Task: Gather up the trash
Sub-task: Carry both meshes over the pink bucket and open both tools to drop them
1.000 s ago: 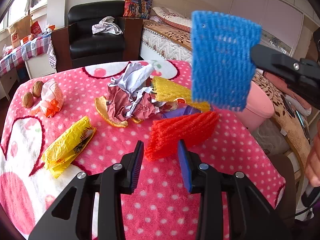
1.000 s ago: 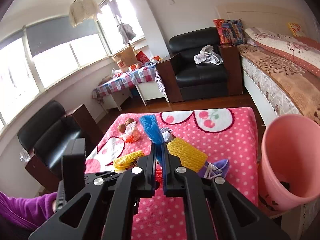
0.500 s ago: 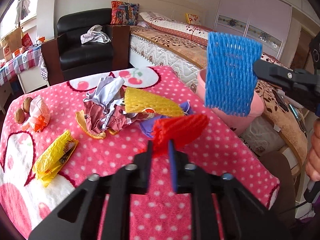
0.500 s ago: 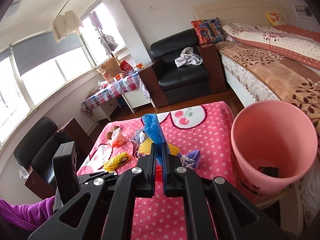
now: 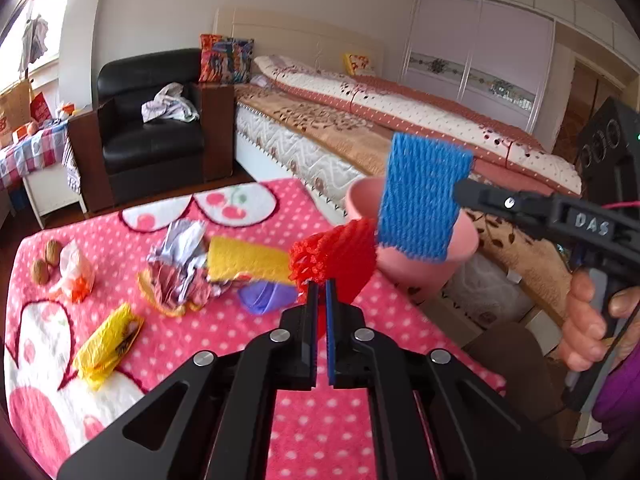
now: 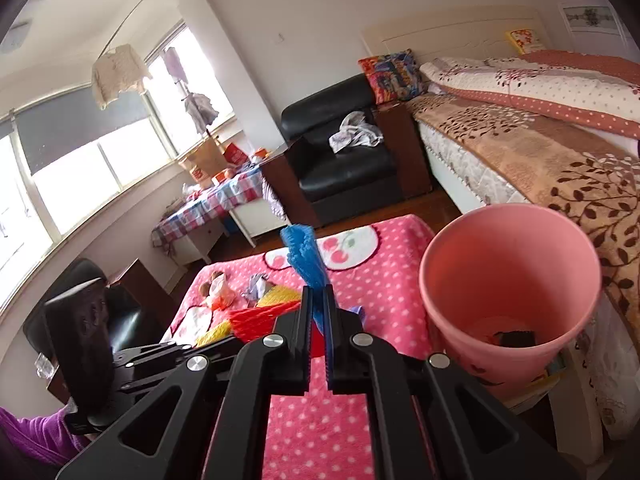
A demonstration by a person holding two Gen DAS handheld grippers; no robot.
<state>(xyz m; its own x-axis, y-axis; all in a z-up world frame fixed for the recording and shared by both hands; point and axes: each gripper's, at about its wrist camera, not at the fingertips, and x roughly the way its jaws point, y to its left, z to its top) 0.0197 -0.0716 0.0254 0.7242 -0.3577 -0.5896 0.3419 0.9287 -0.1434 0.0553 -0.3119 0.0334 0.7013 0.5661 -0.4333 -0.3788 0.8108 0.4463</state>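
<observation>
Now each hand-held gripper is clamped on foam netting, left [image 5: 319,294] holding the red net [image 5: 334,254], right [image 6: 317,300] the blue net [image 6: 305,256] beside the pink bin [image 6: 508,240], and either springy net could, I judge, miss the rim if released early.

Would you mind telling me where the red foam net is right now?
The red foam net is clamped in the left gripper, lifted above the pink blanket, just left of the pink bin and the blue net.

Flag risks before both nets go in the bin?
1. The blue net is pinched only at its edge by the right gripper and could slip out short of the bin.
2. The red net, in the left gripper, hangs close beside the blue one; they may snag.
</observation>
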